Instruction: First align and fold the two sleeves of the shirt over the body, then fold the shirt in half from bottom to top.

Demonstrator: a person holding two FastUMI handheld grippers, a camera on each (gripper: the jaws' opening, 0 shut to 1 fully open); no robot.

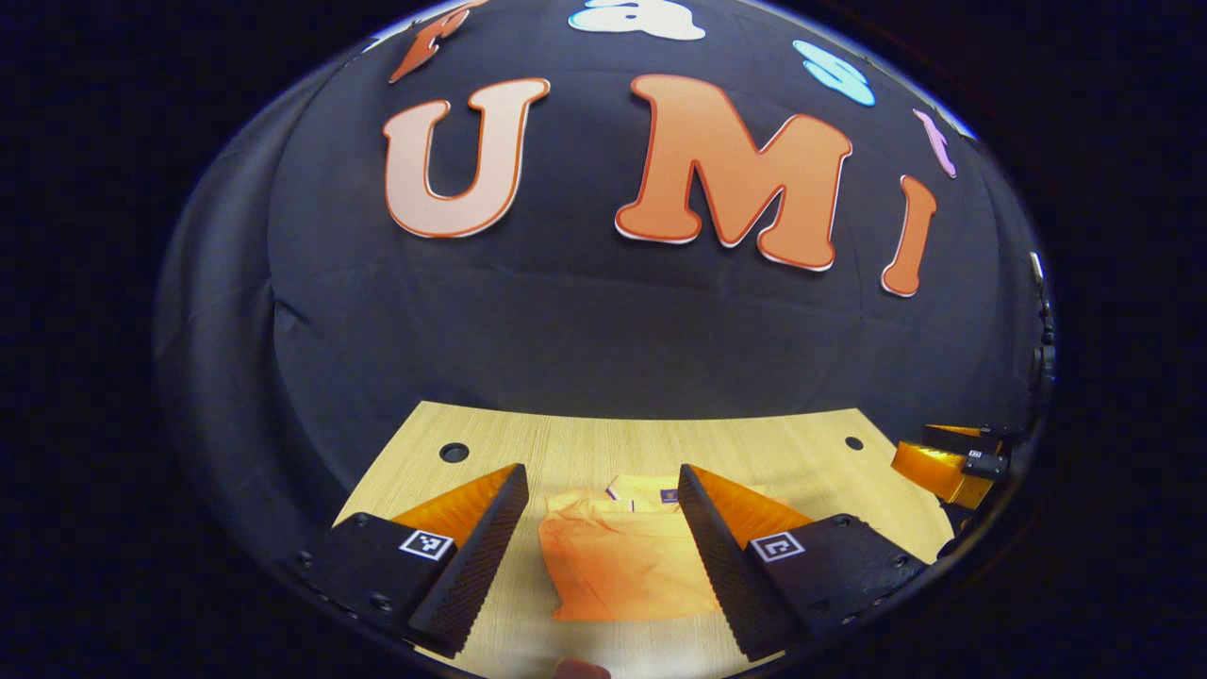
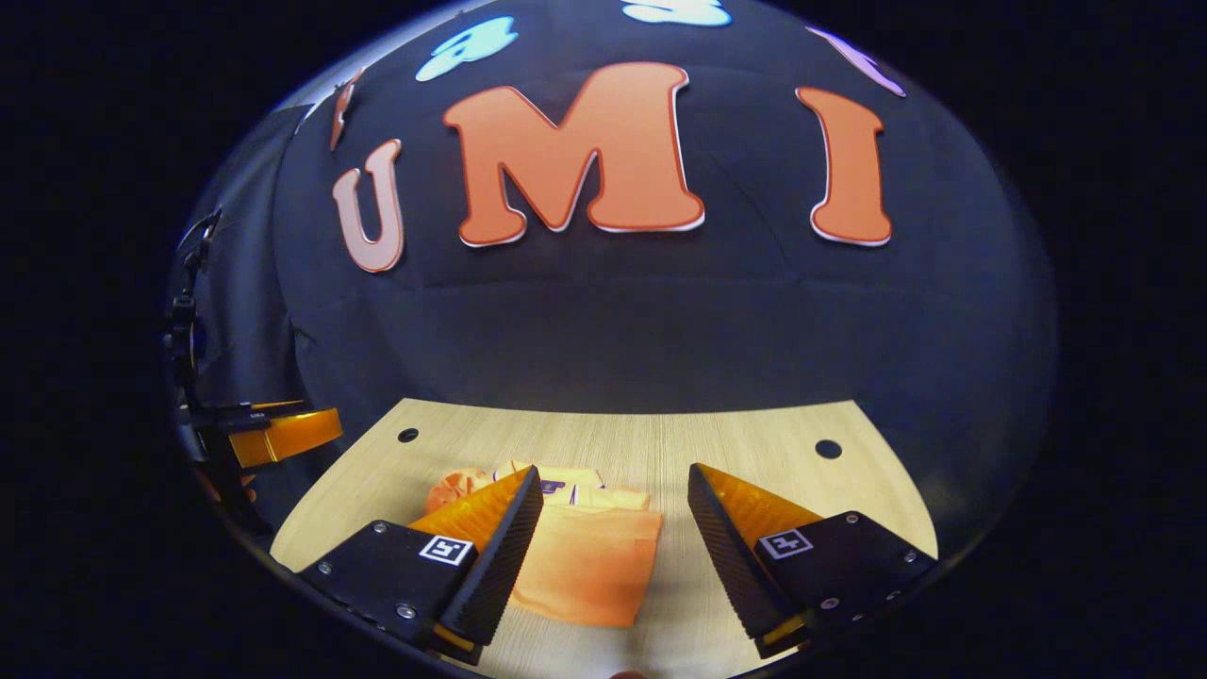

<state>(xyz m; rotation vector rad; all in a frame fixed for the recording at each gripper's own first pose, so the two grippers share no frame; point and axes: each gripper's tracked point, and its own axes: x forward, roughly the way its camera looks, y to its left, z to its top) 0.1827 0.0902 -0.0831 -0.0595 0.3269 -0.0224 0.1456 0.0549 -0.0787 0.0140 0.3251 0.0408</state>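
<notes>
Left gripper view, nearest: I see my left gripper [image 1: 602, 552] with its jaws spread wide and nothing between the fingers [image 1: 476, 556]; they hang above the table [image 1: 566, 443] and grip nothing. A small rounded form at the very bottom edge is cut off, and I cannot tell what it is.

Between and beyond the fingers lies the orange shirt [image 1: 622, 561], flat on the wooden table as a compact folded block. Its right side is hidden behind the right-hand finger, so I cannot make out that edge. At the far end of the shirt, a pale patch with purple marks [image 1: 641, 490] shows near the collar; it is too small to resolve.

Right gripper view, nearest: my right gripper [image 2: 613, 556] is likewise wide open and holds nothing. The shirt [image 2: 589, 566] lies to the left of centre, its left part covered by the left-hand finger [image 2: 495, 556]. A bunched lump of orange cloth [image 2: 453, 490] shows just beyond that finger, at the shirt's far left corner.

Farther off: two dark round holes [image 2: 407, 435] [image 2: 828, 449] sit near the table's far corners. The other gripper [image 2: 273, 434] appears at the left margin, well apart from the shirt; in the left gripper view its counterpart [image 1: 952, 462] sits at the right margin, partly cut off. Behind the table rises the black cloth wall [image 2: 660, 321].
</notes>
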